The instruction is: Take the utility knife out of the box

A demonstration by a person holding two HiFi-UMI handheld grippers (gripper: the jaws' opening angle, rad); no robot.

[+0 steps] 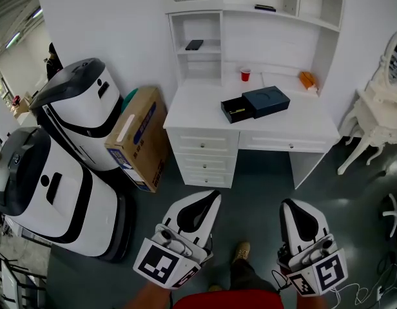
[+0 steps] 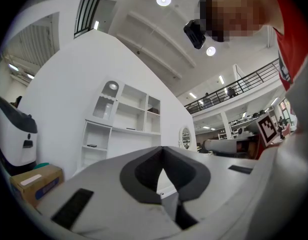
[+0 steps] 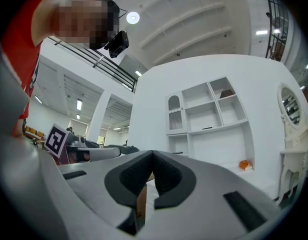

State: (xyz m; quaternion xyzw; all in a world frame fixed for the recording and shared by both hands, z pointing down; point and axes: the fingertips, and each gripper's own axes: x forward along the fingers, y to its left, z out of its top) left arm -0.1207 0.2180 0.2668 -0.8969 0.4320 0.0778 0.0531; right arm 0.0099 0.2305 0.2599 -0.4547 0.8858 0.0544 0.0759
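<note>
The utility knife, a thin yellowish sliver, lies in the slid-out tray of the dark box, upper middle of the head view. The box sits on the white worktop near its front edge, with bare surface on both sides. A red cup stands behind it and an orange thing lies to the upper right.

Low in the frame, well apart from the worktop over grey floor, the left tool and right tool each have their jaws pressed together on nothing.

Only the head view shows the box. The gripper views show shelving and a high ceiling.

A cardboard carton and white machines crowd the left.
</note>
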